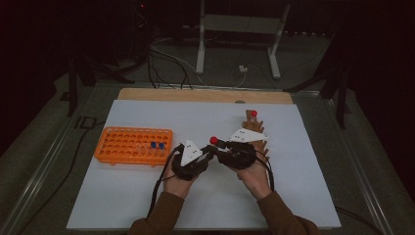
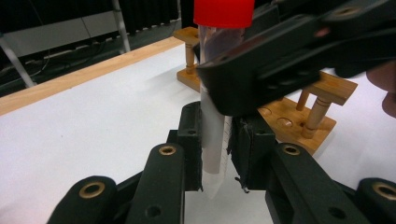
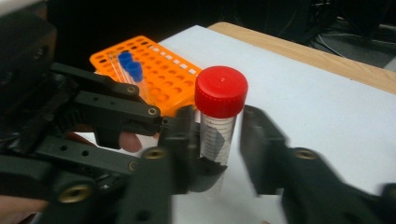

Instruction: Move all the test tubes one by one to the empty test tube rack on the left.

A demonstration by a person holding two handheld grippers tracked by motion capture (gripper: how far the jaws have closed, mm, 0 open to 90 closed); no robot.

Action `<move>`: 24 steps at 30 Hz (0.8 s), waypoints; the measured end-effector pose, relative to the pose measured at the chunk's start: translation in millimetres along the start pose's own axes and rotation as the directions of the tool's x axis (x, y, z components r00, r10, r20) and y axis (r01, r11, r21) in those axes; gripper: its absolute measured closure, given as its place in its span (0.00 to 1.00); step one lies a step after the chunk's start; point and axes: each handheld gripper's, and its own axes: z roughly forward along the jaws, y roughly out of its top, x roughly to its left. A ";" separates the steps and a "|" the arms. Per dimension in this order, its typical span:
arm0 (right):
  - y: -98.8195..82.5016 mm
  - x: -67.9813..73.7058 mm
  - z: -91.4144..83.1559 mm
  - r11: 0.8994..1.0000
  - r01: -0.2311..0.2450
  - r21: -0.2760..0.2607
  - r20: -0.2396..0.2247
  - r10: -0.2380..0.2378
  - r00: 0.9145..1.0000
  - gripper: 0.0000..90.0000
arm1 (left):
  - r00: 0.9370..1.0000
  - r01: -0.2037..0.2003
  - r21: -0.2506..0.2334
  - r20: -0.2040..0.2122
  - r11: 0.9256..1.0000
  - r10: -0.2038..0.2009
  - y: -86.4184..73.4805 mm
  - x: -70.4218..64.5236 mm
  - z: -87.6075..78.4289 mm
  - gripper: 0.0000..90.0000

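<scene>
Left gripper view: your left gripper (image 2: 215, 154) clamps the red-capped tube (image 2: 215, 135). Your right gripper (image 3: 218, 140) stands released around it, orange rack (image 1: 133, 145) at nine o'clock.

High view: I look forward and down from above the person's side, far off, over the whole tabletop (image 1: 147, 205).
Left gripper view: I sit close behind its fingers (image 2: 189, 140), facing the wooden rack (image 2: 299, 116).
Right gripper view: close too, facing the orange rack (image 3: 173, 74).
Shared: all three take in the red-capped tube (image 2: 215, 135).
</scene>
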 end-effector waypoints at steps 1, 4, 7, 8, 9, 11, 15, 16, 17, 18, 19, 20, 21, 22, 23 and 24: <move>0.1 -0.9 -0.9 1.000 -0.003 -0.006 -0.007 0.003 1.000 0.60 | 1.000 0.000 0.002 -0.003 1.000 0.000 -0.2 1.0 -0.3 0.83; 0.4 -5.6 -3.2 1.000 -0.020 -0.004 -0.018 0.020 1.000 0.47 | 1.000 0.009 0.013 -0.017 1.000 -0.009 -1.1 4.1 -1.8 0.83; -0.6 -9.3 -5.3 1.000 -0.020 -0.005 0.002 0.021 1.000 0.37 | 0.999 0.021 0.019 -0.028 1.000 -0.021 -2.4 7.4 -3.7 0.83; -1.2 -9.9 -6.2 1.000 -0.020 -0.007 0.015 0.020 1.000 0.32 | 0.999 0.023 0.022 -0.033 0.999 -0.023 -2.8 8.5 -4.4 0.83; -1.6 -10.6 -7.0 1.000 -0.019 -0.008 0.027 0.020 0.999 0.29 | 0.999 0.027 0.022 -0.036 0.999 -0.027 -3.3 9.7 -5.4 0.83; -2.5 -12.6 -8.8 1.000 -0.018 -0.009 0.039 0.018 0.999 0.23 | 0.999 0.035 0.019 -0.038 0.999 -0.035 -3.9 11.1 -6.8 0.83; -4.5 -16.7 -11.5 1.000 -0.022 -0.012 0.084 0.023 0.996 0.14 | 0.998 0.042 0.014 -0.046 0.999 -0.042 -4.9 14.2 -11.6 0.83; -5.1 -18.2 -12.4 1.000 -0.023 -0.012 0.091 0.024 0.996 0.11 | 0.998 0.047 0.011 -0.048 0.999 -0.047 -5.2 14.8 -13.1 0.83; -5.7 -19.7 -13.2 1.000 -0.022 -0.013 0.098 0.023 0.995 0.09 | 0.998 0.047 0.011 -0.050 0.999 -0.046 -5.3 15.9 -14.7 0.83; -6.4 -20.9 -14.2 1.000 -0.022 -0.012 0.105 0.023 0.994 0.07 | 0.997 0.049 0.010 -0.053 0.999 -0.049 -5.3 16.7 -16.2 0.83; -7.1 -22.1 -15.1 1.000 -0.024 -0.011 0.108 0.025 0.994 0.05 | 0.997 0.052 0.006 -0.055 0.999 -0.051 -5.4 17.5 -17.7 0.83; -8.0 -23.4 -16.1 1.000 -0.022 -0.009 0.112 0.023 0.993 0.04 | 0.997 0.050 0.006 -0.057 0.999 -0.050 -5.4 18.4 -19.5 0.83; -8.8 -24.7 -17.2 1.000 -0.018 -0.008 0.118 0.019 0.993 0.03 | 0.997 0.051 0.005 -0.058 0.999 -0.050 -5.4 19.2 -21.1 0.83; -9.8 -25.9 -18.2 1.000 -0.017 -0.008 0.124 0.018 0.992 0.02 | 0.997 0.051 0.005 -0.060 0.999 -0.051 -5.5 20.0 -22.9 0.83; -10.7 -27.3 -19.2 1.000 -0.013 -0.006 0.132 0.014 0.991 0.01 | 0.997 0.054 0.001 -0.062 0.999 -0.054 -5.7 20.7 -24.5 0.83; -11.7 -28.6 -20.0 1.000 -0.012 -0.005 0.137 0.012 0.991 0.00 | 0.996 0.054 0.000 -0.064 0.999 -0.054 -6.0 21.5 -26.2 0.83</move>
